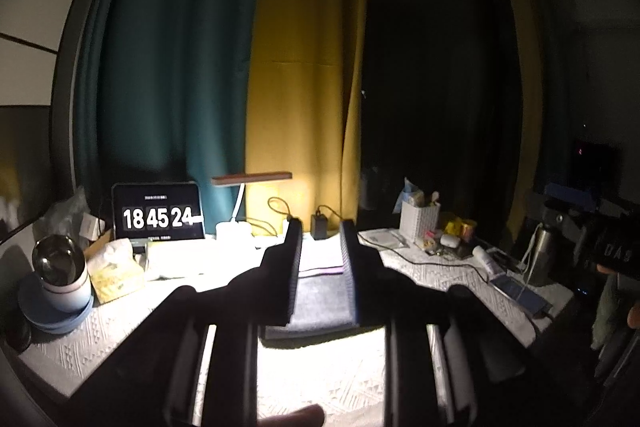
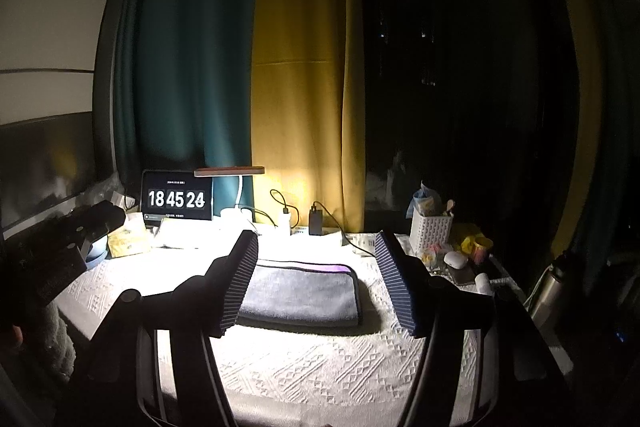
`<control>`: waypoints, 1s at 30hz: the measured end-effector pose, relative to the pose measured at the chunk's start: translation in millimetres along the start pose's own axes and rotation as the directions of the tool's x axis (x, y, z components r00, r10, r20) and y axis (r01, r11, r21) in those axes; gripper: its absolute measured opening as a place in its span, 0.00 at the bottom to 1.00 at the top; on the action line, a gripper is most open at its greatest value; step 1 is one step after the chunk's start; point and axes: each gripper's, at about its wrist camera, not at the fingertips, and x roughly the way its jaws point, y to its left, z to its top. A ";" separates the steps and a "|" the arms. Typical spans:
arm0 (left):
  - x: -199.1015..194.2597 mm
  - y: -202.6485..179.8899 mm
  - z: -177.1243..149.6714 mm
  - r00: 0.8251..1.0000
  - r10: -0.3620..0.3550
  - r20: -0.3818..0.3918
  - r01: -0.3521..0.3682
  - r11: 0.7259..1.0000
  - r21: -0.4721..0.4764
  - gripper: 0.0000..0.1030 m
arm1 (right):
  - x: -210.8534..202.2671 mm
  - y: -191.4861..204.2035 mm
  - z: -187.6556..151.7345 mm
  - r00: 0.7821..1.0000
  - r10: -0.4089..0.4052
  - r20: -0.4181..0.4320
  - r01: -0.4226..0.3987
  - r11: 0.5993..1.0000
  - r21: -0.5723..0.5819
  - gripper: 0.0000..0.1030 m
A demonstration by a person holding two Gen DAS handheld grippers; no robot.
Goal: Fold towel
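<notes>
A grey towel (image 2: 300, 293) with a purple band along its far edge lies folded flat on the white patterned tablecloth (image 2: 320, 363), under the desk lamp. My right gripper (image 2: 316, 247) is open and empty, held above the near side of the towel with its fingers spread wider than the towel's middle. My left gripper (image 1: 320, 227) is open with a narrower gap and empty; the towel (image 1: 320, 301) shows between and below its fingers. The right gripper's body also shows at the far right of the left wrist view (image 1: 608, 251).
A tablet clock (image 2: 178, 197), desk lamp (image 2: 230, 171), charger and cables (image 2: 316, 221) stand at the back. A white basket (image 2: 432, 233) and small clutter sit at the right, a tissue pack (image 1: 116, 269) and cup on a blue saucer (image 1: 60, 275) at the left.
</notes>
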 end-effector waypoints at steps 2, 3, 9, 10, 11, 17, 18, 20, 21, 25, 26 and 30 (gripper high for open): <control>0.4 0.9 2.1 1.000 0.001 0.004 -0.001 1.000 -0.005 0.20 | 0.5 -0.2 0.0 1.000 0.001 0.000 -0.001 1.000 -0.001 0.63; 0.6 1.0 2.7 1.000 0.001 0.006 -0.001 1.000 -0.005 0.20 | 0.7 -0.1 0.1 1.000 0.000 0.000 0.000 1.000 -0.001 0.63; 2.2 -0.6 3.0 1.000 -0.002 0.002 0.002 1.000 -0.007 0.20 | 3.3 -1.1 0.4 1.000 -0.005 -0.002 0.005 1.000 -0.001 0.63; 2.8 -0.6 2.6 1.000 -0.002 0.000 0.002 1.000 -0.008 0.20 | 3.1 -1.0 0.3 1.000 -0.005 -0.001 0.005 1.000 -0.001 0.63; 3.3 -0.6 2.3 1.000 0.000 -0.002 0.000 1.000 -0.008 0.20 | 2.6 -0.4 0.3 1.000 -0.006 -0.001 0.006 1.000 -0.001 0.63; 5.4 2.2 0.6 1.000 0.001 -0.011 -0.001 1.000 -0.018 0.20 | 4.0 -1.0 -0.3 1.000 -0.004 -0.005 0.004 1.000 0.000 0.63; 5.8 2.4 0.0 1.000 0.002 -0.013 -0.002 1.000 -0.019 0.20 | 4.0 -1.1 -0.3 1.000 -0.004 -0.007 0.004 1.000 0.000 0.63; 6.9 3.2 -0.7 1.000 0.002 -0.014 -0.002 1.000 -0.023 0.20 | 5.7 -0.9 -1.1 1.000 -0.004 -0.008 0.004 1.000 0.000 0.63; 6.8 3.5 -0.8 1.000 0.001 -0.015 -0.002 1.000 -0.025 0.20 | 5.7 -0.8 -1.1 1.000 -0.004 -0.008 0.004 1.000 0.000 0.63; 7.1 5.2 -1.5 1.000 0.000 -0.016 0.000 1.000 -0.029 0.20 | 5.9 -0.5 -1.1 1.000 -0.004 -0.008 0.004 1.000 0.000 0.63; 7.0 5.3 -1.5 1.000 0.000 -0.016 -0.001 1.000 -0.029 0.20 | 6.7 -0.7 -1.8 1.000 -0.004 -0.010 0.004 1.000 0.001 0.63; 8.0 6.3 -1.8 1.000 0.000 -0.019 0.000 0.999 -0.034 0.20 | 8.8 -0.5 -4.8 1.000 -0.001 -0.015 0.001 1.000 0.000 0.63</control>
